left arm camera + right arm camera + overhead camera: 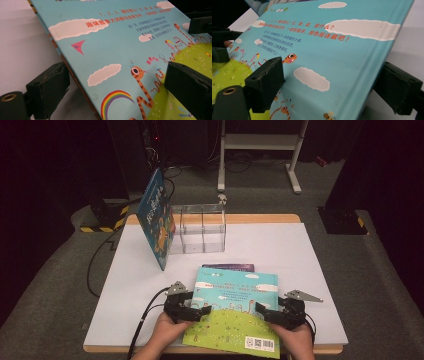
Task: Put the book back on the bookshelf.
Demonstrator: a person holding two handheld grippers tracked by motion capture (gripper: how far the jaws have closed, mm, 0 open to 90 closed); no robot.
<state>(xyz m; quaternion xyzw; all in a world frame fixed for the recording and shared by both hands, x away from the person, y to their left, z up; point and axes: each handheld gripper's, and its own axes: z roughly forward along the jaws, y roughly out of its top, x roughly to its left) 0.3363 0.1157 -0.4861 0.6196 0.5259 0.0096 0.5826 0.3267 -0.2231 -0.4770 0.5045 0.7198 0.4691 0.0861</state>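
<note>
Picture book (234,307), spine toward shelf

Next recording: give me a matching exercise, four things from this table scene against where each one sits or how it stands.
Things:
1. light-blue and green picture book
2. dark-blue picture book
3. clear plastic divided box
4. dark purple book

Places or states:
A. lying flat, mostly covered by another book
B. standing tilted, leaning against the box's left side
C. gripped at both side edges by left gripper and right gripper
D. upright at the table's far middle

Pairs: 1-C, 2-B, 3-D, 4-A
</note>
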